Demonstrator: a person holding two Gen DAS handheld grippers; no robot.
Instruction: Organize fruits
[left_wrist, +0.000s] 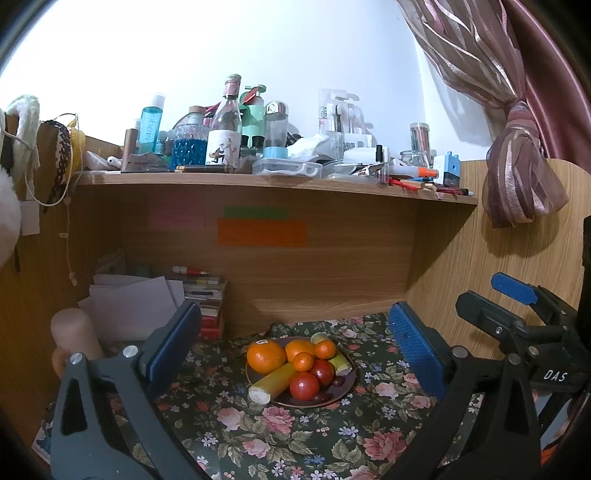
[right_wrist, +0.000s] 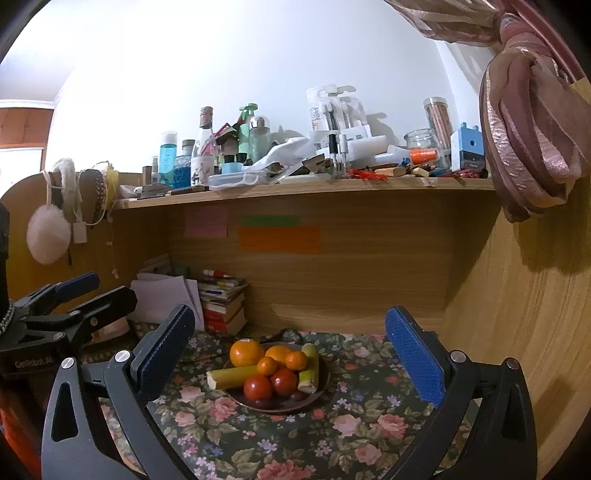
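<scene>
A dark round plate (left_wrist: 347, 387) (right_wrist: 325, 373) sits on the floral cloth, heaped with fruit. It carries a big orange (left_wrist: 266, 356) (right_wrist: 246, 352), smaller oranges (left_wrist: 325, 349) (right_wrist: 296, 360), two red tomatoes (left_wrist: 304, 386) (right_wrist: 258, 387), two yellow-green cane pieces (left_wrist: 275, 382) (right_wrist: 232, 376) and dark small fruits at the rim. My left gripper (left_wrist: 295, 354) hangs open above and in front of the plate, nothing between its blue pads. My right gripper (right_wrist: 291, 354) is open too, likewise short of the plate. The right gripper (left_wrist: 513, 295) shows at the left view's right side.
The floral cloth (left_wrist: 288, 439) covers the desk inside a wooden alcove. A stack of books and papers (right_wrist: 221, 299) stands at the back left. An overhead shelf (left_wrist: 258, 177) is crowded with bottles and jars. A curtain (left_wrist: 517, 173) hangs at the right. A pale cylinder (left_wrist: 74, 332) stands left.
</scene>
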